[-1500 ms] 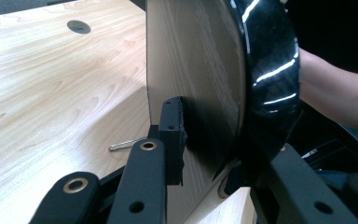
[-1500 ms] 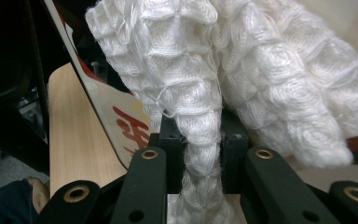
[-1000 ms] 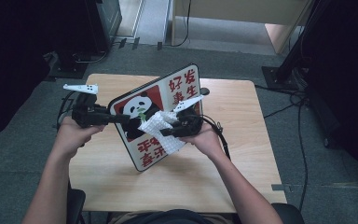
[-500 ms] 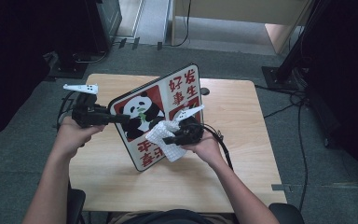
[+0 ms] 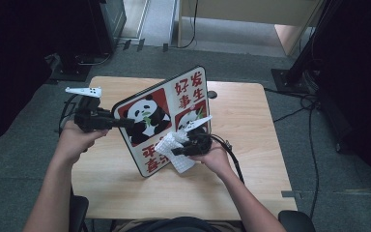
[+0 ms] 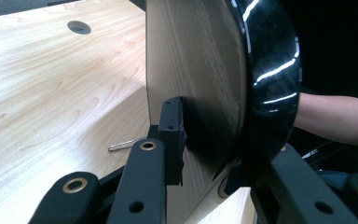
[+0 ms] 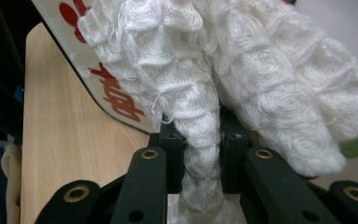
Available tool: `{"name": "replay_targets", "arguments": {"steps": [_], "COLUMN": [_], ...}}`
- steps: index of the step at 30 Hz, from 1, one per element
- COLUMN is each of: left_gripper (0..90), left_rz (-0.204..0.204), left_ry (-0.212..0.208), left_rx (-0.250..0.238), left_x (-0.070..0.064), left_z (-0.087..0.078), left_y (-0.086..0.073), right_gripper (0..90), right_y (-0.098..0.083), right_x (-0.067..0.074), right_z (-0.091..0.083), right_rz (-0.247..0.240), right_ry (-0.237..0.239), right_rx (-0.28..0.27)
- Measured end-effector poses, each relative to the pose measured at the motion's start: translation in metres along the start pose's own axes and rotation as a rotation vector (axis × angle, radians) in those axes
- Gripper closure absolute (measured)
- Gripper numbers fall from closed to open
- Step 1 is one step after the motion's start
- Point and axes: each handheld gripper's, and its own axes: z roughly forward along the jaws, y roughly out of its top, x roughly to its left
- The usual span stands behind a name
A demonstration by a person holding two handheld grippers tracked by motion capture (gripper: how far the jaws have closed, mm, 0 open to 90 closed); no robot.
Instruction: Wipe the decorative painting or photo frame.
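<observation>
A light wooden table [image 5: 251, 125] stands on grey carpet in a dim room, with dark equipment stands and trailing cables on the floor around it. The tabletop has a round cable hole [image 5: 212, 94] near its far edge, and a small metal pin [image 6: 123, 145] lies on the wood behind the board. The panda board [image 5: 162, 118], a rounded panel with 2 panda pictures and red characters, stands tilted on its lower edge near the table's middle. The left gripper [image 5: 121, 123] pinches the board's left edge, 1 jaw on the wooden back and 1 on the glossy black-rimmed front. The right gripper [image 5: 174, 151] is clamped on a white waffle-weave cloth [image 5: 174, 150], which lies against the lower front of the board and covers part of the red lettering there.
</observation>
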Motion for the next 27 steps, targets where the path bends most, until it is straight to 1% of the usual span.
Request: {"name": "replay_targets", "arguments": {"steps": [1,2,10,16,23,26,27], "left_gripper": [72.6,72.6,72.6,73.0,72.8,72.7,72.6], "left_rz": [-0.001,0.0,-0.002,-0.006,-0.01,-0.013,-0.015], "left_ry": [0.0,0.0,0.003,0.009,0.01,0.009,0.008], "left_rx": [-0.001,0.0,-0.002,-0.004,-0.003,-0.005,-0.006], "left_x": [0.0,0.0,0.0,0.0,0.0,0.0,0.001], "left_z": [0.0,0.0,0.0,0.0,0.0,0.0,-0.001], "left_y": [0.0,0.0,0.0,0.0,0.001,0.001,0.001], "right_gripper": [76.8,76.7,76.7,76.6,76.9,77.3,77.5], "right_y": [-0.001,-0.002,-0.012,-0.01,-0.01,-0.007,-0.004], "right_x": [-0.001,-0.001,-0.006,-0.003,-0.002,-0.001,0.001], "right_z": [0.001,0.002,0.008,0.008,0.007,0.002,-0.002], "right_rz": [-0.005,0.003,0.02,0.007,0.013,0.002,0.007], "right_ry": [0.0,0.001,0.008,-0.009,0.001,0.001,-0.007], "right_rx": [-0.002,-0.003,-0.001,0.015,0.018,0.013,0.01]}}
